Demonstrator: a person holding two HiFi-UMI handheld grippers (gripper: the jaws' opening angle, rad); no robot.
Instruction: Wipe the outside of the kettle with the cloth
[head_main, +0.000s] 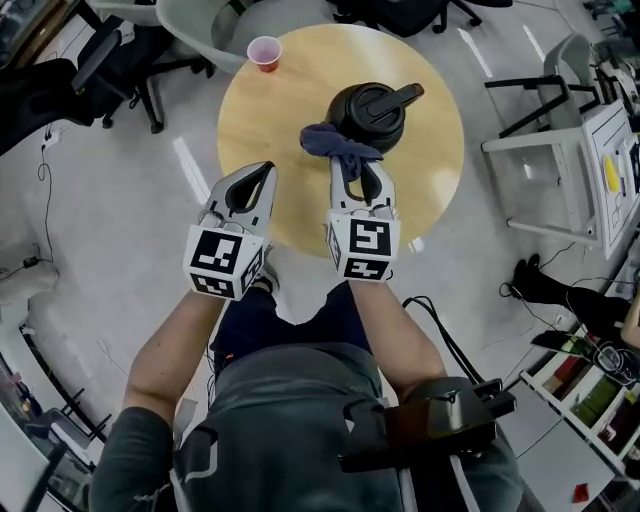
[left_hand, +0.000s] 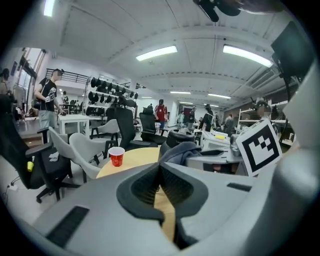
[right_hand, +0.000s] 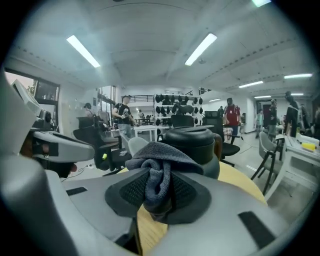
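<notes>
A: Where does the kettle (head_main: 372, 112) stand?

B: Near the middle of the round tabletop (head_main: 300, 90), a little toward its far right edge. It is upright, with the lid on and the handle pointing right.

A: And the cloth (head_main: 335, 145)?

B: It is bunched into a dark wad at the kettle's near left side. The right gripper (head_main: 360, 168) has its jaws clamped on it, and a fold spills over the tips. In the right gripper view the wad sits straight in front of the kettle's body. I cannot tell whether it is touching yet.

A: So how should the wipe go?

B: I'd say press the loose fold against the wall, not the hard jaw tips, and sweep round the curve in overlapping passes. The kettle looks light enough to slide, so keep the pressure gentle and keep the spout and handle in mind.

A: Could the left gripper (head_main: 266, 170) help?

B: Probably. Its jaws are together with nothing between them, and it hangs over the near left edge of the tabletop, beside the right one and well short of the kettle. Bracing the handle would steady things.

A: Is anything else nearby?

B: A red cup (head_main: 264, 52) stands at the far left edge, well apart from the kettle.
</notes>
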